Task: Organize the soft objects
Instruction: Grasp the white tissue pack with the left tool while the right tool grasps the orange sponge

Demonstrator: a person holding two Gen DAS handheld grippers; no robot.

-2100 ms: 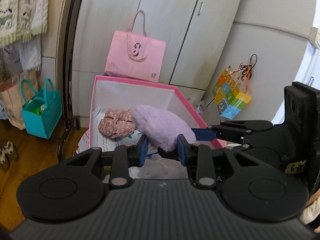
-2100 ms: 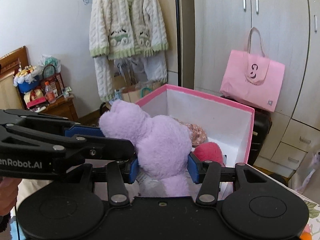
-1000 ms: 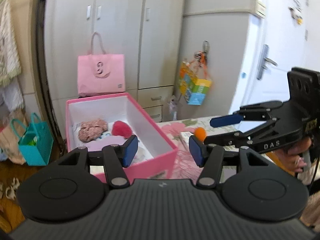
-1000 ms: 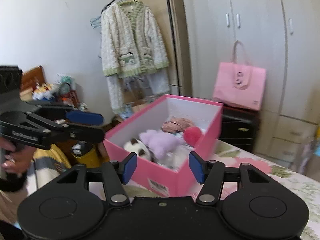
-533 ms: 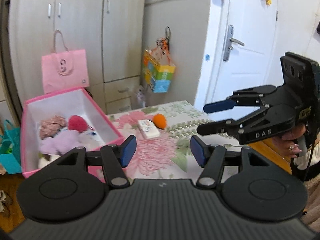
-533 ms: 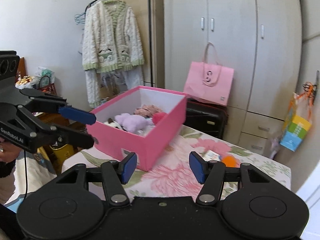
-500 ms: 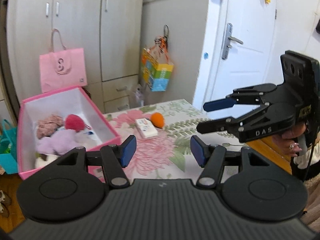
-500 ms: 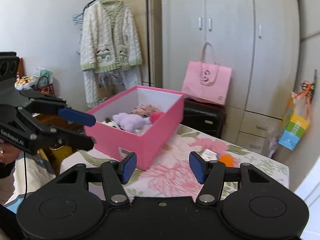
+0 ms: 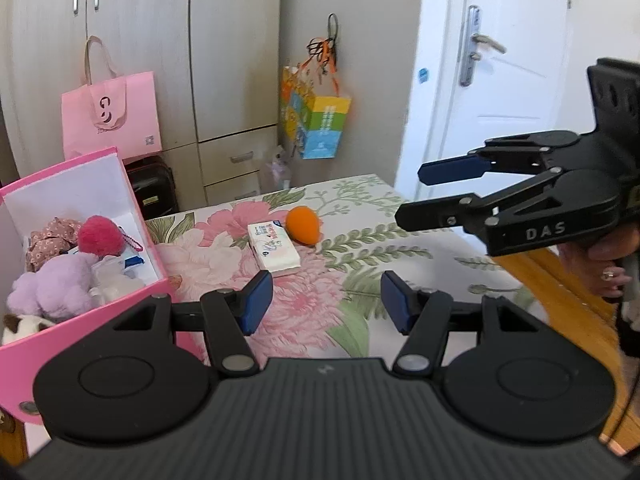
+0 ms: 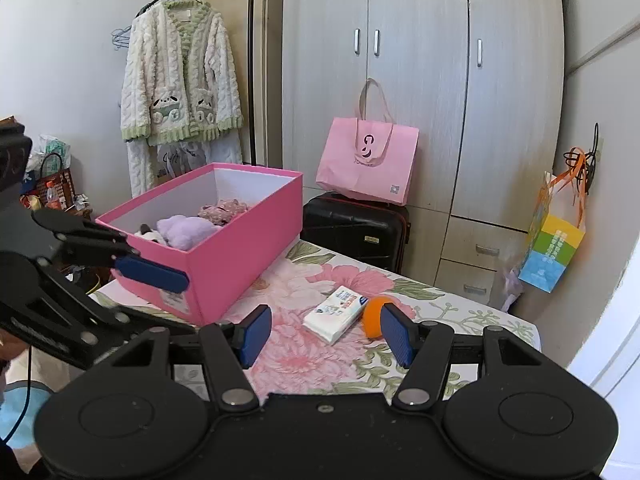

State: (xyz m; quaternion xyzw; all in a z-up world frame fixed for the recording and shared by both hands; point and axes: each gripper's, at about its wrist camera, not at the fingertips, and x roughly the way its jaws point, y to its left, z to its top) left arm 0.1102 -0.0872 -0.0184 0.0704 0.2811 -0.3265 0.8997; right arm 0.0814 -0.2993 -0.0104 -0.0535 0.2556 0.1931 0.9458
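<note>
A pink box (image 9: 140, 232) (image 10: 240, 256) stands on the floral tabletop (image 9: 360, 248). Inside it lie a purple plush (image 9: 56, 284) (image 10: 184, 230), a red pompom (image 9: 100, 236), a floral cloth bundle (image 9: 50, 238) (image 10: 222, 210) and a black-and-white plush (image 9: 20, 326). An orange soft ball (image 9: 304, 220) (image 10: 374, 316) and a white tissue pack (image 9: 274, 246) (image 10: 334, 314) rest on the table beside the box. My left gripper (image 9: 326, 306) is open and empty. My right gripper (image 10: 326, 340) is opening with nothing between its jaws, and it also hovers at the right (image 9: 416, 192).
A pink tote bag (image 10: 368, 160) sits on a black suitcase (image 10: 356, 228) by the wardrobe. A colourful bag (image 9: 316, 120) hangs near a white door (image 9: 500, 80). A knit cardigan (image 10: 180, 80) hangs at the left. The table's wooden edge (image 9: 560, 300) runs at the right.
Both grippers let go of the purple plush into the box, then swung right and back. The ball and tissue pack have come into view, nearer and lower in frame.
</note>
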